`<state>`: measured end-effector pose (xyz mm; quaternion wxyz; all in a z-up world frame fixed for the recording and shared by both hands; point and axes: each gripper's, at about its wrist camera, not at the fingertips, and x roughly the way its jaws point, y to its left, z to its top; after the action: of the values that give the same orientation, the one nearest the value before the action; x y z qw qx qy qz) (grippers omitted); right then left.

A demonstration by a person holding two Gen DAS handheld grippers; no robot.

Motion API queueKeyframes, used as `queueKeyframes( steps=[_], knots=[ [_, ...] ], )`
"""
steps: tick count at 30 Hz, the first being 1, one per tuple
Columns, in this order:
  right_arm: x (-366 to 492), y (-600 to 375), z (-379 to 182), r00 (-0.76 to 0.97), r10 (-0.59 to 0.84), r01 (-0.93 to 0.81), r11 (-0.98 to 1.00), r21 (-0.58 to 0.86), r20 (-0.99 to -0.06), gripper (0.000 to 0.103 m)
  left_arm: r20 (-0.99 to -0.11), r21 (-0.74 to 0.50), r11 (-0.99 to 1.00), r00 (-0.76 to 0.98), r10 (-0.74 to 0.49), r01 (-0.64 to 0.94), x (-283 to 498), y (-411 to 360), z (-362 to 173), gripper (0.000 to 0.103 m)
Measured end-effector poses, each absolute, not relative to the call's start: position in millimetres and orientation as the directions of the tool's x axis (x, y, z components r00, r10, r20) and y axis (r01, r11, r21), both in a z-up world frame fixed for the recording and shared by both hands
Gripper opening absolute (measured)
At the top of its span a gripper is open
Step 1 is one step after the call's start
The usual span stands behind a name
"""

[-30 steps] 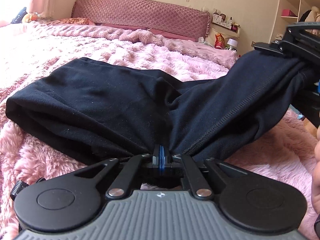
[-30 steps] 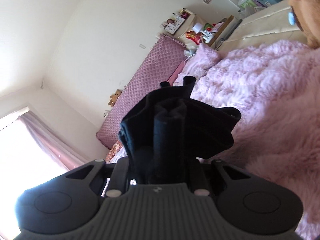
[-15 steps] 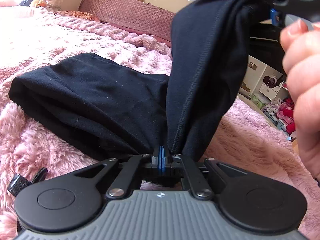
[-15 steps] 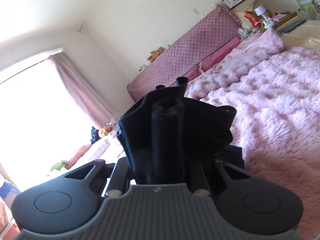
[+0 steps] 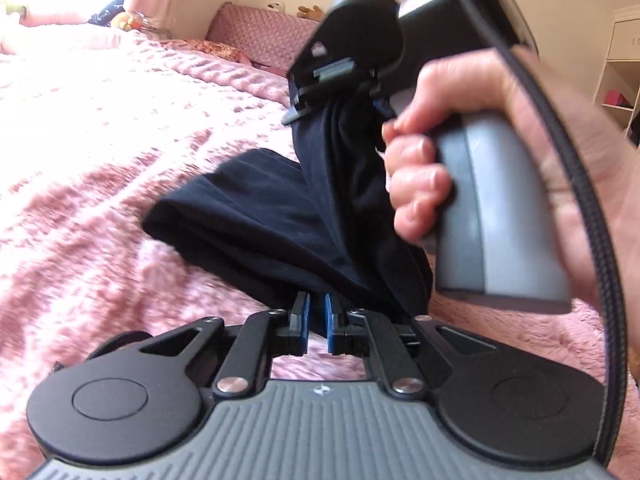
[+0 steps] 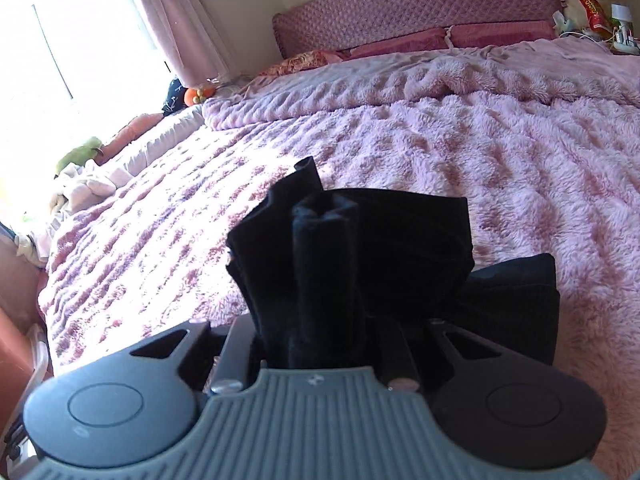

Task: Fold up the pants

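The dark navy pants (image 5: pixel 256 216) lie partly folded on the pink fluffy bed. My left gripper (image 5: pixel 316 320) sits at their near edge with a small gap between its blue pads; no cloth shows between them. My right gripper (image 5: pixel 332 92) is shut on one end of the pants and holds it lifted above the folded part, with the cloth hanging down from it. In the right wrist view the bunched black cloth (image 6: pixel 344 264) sticks up from that gripper (image 6: pixel 320 344) and hides its fingertips.
The pink fluffy blanket (image 6: pixel 500 152) covers the whole bed. A quilted pink headboard (image 6: pixel 420 4) and pillows stand at the far end. Stuffed toys and cloth (image 6: pixel 84 176) lie along the window side. A white shelf (image 5: pixel 624 60) stands at the right.
My left gripper has opened slightly and let go of the pants edge. My right gripper has carried its end of the pants up and over, leftward across the folded part.
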<state>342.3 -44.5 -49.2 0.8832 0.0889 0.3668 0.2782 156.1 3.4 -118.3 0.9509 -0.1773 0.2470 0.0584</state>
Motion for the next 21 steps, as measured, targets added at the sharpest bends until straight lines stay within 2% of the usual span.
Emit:
queueKeyframes(
  steps=[6, 11, 15, 19, 20, 21],
  knots=[
    [341.6, -1.0, -74.2, 0.584, 0.439, -0.402, 0.887, 0.227, -0.683, 0.015, -0.467, -0.153, 0.93, 0.854, 0.23, -0.334, 139.9, 60.1, -89.4, 0.009],
    [334.1, 38.6, -92.6, 0.618, 0.321, -0.43, 0.902, 0.034, -0.718, 0.02, -0.382, -0.169, 0.864, 0.84, 0.386, -0.474, 135.4, 111.4, -56.5, 0.011],
    [319.3, 63.9, -107.5, 0.706, 0.203, -0.388, 0.912, -0.131, -0.678, 0.026, -0.344, -0.192, 0.821, 0.821, 0.457, -0.537, 133.4, 138.3, -33.5, 0.012],
    [304.6, 91.5, -121.6, 0.755, 0.112, -0.385, 0.874, -0.298, -0.645, 0.042, -0.307, -0.207, 0.787, 0.802, 0.512, -0.581, 132.3, 163.4, -13.0, 0.014],
    [298.8, 95.6, -122.9, 0.756, 0.117, -0.403, 0.858, -0.317, -0.644, 0.049, -0.302, -0.212, 0.782, 0.801, 0.517, -0.586, 131.9, 167.4, -10.3, 0.015],
    [292.1, 95.8, -122.6, 0.747, 0.144, -0.433, 0.846, -0.311, -0.649, 0.052, -0.299, -0.222, 0.776, 0.799, 0.522, -0.591, 130.9, 171.9, -7.8, 0.016]
  ],
)
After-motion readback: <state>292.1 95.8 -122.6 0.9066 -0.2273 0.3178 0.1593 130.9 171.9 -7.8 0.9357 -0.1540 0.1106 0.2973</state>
